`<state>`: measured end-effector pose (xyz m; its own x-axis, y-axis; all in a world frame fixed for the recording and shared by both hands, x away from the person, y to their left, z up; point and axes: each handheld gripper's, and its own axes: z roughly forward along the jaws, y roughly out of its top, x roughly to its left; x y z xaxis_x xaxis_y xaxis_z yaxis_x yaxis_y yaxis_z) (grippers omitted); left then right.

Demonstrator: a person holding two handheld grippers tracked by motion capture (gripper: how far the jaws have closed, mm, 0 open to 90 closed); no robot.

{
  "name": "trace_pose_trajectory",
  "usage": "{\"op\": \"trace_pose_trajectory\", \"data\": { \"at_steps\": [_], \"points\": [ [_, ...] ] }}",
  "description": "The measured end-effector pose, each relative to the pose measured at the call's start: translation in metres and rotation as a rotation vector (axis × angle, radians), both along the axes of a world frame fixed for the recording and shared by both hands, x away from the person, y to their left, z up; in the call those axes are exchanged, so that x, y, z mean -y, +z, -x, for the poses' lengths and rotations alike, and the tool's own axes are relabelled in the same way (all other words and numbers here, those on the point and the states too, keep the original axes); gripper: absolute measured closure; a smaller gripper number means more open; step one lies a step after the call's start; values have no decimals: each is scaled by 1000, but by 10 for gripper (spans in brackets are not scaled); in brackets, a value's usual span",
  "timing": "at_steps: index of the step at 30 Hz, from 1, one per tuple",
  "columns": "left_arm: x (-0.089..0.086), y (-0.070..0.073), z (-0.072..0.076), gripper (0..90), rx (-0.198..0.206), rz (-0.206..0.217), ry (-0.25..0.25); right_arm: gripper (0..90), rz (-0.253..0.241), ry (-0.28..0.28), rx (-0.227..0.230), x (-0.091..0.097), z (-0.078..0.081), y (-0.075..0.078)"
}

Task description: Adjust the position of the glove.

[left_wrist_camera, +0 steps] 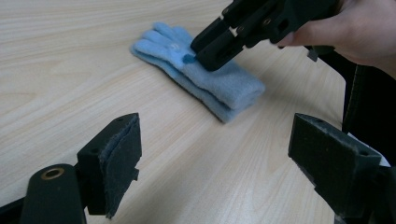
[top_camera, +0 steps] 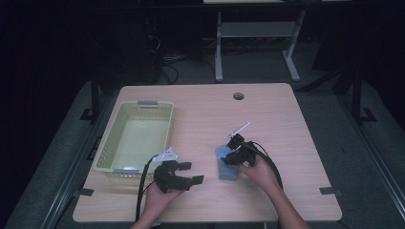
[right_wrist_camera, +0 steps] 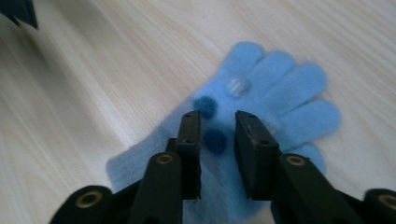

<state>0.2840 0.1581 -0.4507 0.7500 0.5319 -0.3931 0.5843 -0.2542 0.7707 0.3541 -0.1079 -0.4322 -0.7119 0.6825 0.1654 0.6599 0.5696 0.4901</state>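
light blue fleece glove (right_wrist_camera: 261, 107) lies flat on the desk (top_camera: 267, 109), right of centre and near the front edge, 4 fingers plus thumb fanned out away from the right tongs. looks doubled up: the left gripper view shows 2 layers stacked at the cuff end (left_wrist_camera: 233, 95), so could be a pair, cannot tell. fabric is fuzzy. 2 dark blue dots (right_wrist_camera: 215, 139) on the palm side, 1 pale round patch (right_wrist_camera: 237, 86) near the finger bases. no readable brand, label or writing on it.

right tongs (right_wrist_camera: 217, 126) sit over the glove's palm, pointing down onto it, jaws a narrow gap apart with 1 dark dot between them; pads not pressing fabric as far as the frames show. tips touch or nearly touch the fleece, cannot tell which.

left tongs (left_wrist_camera: 210, 154) spread wide, nothing between them, near the desk's front edge, just left of the glove.

pale green slotted basket (top_camera: 111, 138) at the desk's left side, well apart from the glove.
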Motion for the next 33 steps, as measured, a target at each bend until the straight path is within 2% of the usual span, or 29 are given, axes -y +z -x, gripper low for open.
{"op": "trace_pose_trajectory", "data": {
  "at_steps": [6,13,16,19,23,27,30,33],
  "points": [
    [10,-2,-1,196,-10,-25,-20,580,-68,-46,-21,15,6,5],
    [19,-2,-7,217,-45,-33,-27,425,-101,-114,-17,30,14,7],
    [24,1,-14,220,-76,-16,-14,396,-122,-143,-28,37,16,7],
    [28,7,-17,230,-76,-12,0,378,-165,-162,-34,45,18,5],
    [33,11,-20,279,-90,7,9,367,-189,-181,-48,53,22,1],
    [42,10,-28,292,-141,28,35,359,-210,-199,-68,59,24,-3],
    [48,7,-32,292,-203,46,25,359,-224,-212,-78,62,27,-6],
    [54,6,-36,292,-239,24,24,375,-249,-216,-90,65,29,-9]
  ]
}}
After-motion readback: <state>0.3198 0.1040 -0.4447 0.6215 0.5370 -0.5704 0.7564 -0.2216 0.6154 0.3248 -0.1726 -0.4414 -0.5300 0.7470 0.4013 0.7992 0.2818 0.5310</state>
